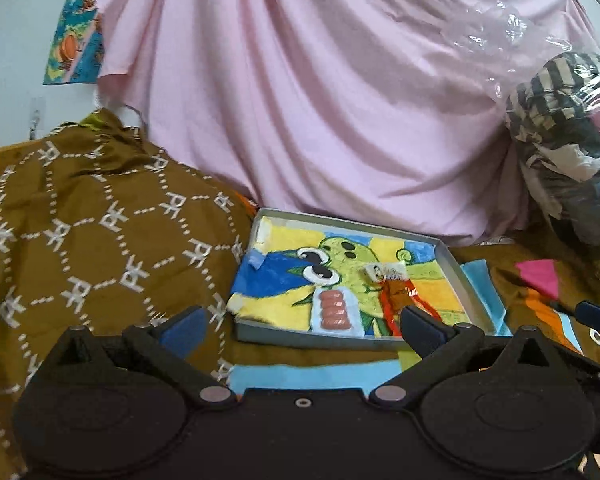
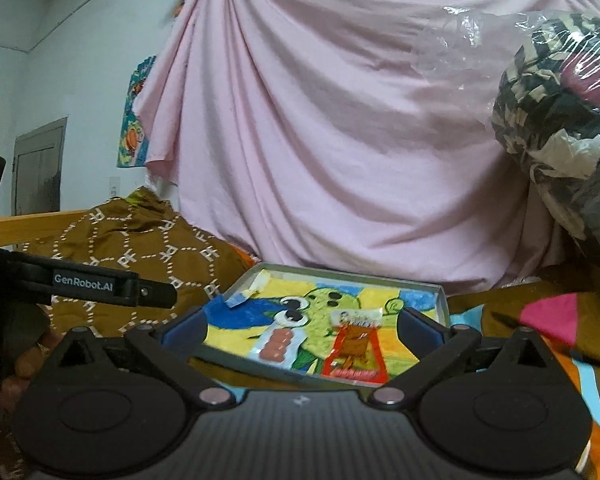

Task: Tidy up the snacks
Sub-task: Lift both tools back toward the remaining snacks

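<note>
A shallow grey tray (image 1: 452,258) (image 2: 442,300) lined with a bright cartoon drawing lies on the cloth ahead of both grippers. In it lie a clear packet of round pink biscuits (image 1: 334,310) (image 2: 277,346), an orange-red snack packet (image 1: 400,300) (image 2: 354,350) and a small white wrapped sweet (image 1: 385,271) (image 2: 354,317). My left gripper (image 1: 302,326) is open and empty, just short of the tray's near edge. My right gripper (image 2: 302,330) is open and empty too, its fingers spread before the tray. The left gripper's finger (image 2: 112,286) shows at the left of the right wrist view.
A brown patterned cloth (image 1: 80,240) is heaped at the left. A pink sheet (image 1: 320,100) hangs behind the tray. A clear plastic bag of striped clothes (image 1: 560,140) bulges at the right. Pink, orange and blue patches (image 1: 540,278) of fabric lie right of the tray.
</note>
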Demonstrator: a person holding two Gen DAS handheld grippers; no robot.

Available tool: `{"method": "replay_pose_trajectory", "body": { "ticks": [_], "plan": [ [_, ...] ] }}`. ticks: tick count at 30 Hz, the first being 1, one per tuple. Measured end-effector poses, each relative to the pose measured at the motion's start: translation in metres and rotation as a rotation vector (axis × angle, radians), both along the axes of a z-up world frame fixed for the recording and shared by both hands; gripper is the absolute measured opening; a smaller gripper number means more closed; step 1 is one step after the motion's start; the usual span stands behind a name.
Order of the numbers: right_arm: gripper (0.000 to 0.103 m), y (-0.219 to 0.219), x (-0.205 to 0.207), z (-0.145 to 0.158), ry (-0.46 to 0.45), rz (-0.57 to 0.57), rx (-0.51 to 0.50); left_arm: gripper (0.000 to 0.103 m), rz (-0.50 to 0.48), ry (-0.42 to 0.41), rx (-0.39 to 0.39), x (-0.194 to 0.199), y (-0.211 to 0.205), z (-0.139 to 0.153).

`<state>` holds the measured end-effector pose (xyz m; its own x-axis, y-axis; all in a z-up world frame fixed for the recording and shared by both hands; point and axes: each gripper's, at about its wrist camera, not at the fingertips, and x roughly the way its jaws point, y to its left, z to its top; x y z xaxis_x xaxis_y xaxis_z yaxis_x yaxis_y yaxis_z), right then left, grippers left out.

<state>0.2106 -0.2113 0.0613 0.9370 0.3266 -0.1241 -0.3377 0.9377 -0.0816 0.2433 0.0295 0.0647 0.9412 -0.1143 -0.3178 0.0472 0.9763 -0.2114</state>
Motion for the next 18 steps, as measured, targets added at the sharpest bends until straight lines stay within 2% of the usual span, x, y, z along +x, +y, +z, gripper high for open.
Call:
{"method": "replay_pose_trajectory", "body": {
  "ticks": [7, 18],
  "plan": [
    [0.103, 0.006, -0.040, -0.022, 0.072, 0.011, 0.010, 0.102, 0.004, 0.019, 0.040, -0.044, 0.012, -0.017],
    [0.103, 0.019, -0.075, -0.063, 0.224, 0.028, -0.013, 0.102, -0.036, 0.145, 0.079, -0.076, 0.027, -0.055]
  ]
}}
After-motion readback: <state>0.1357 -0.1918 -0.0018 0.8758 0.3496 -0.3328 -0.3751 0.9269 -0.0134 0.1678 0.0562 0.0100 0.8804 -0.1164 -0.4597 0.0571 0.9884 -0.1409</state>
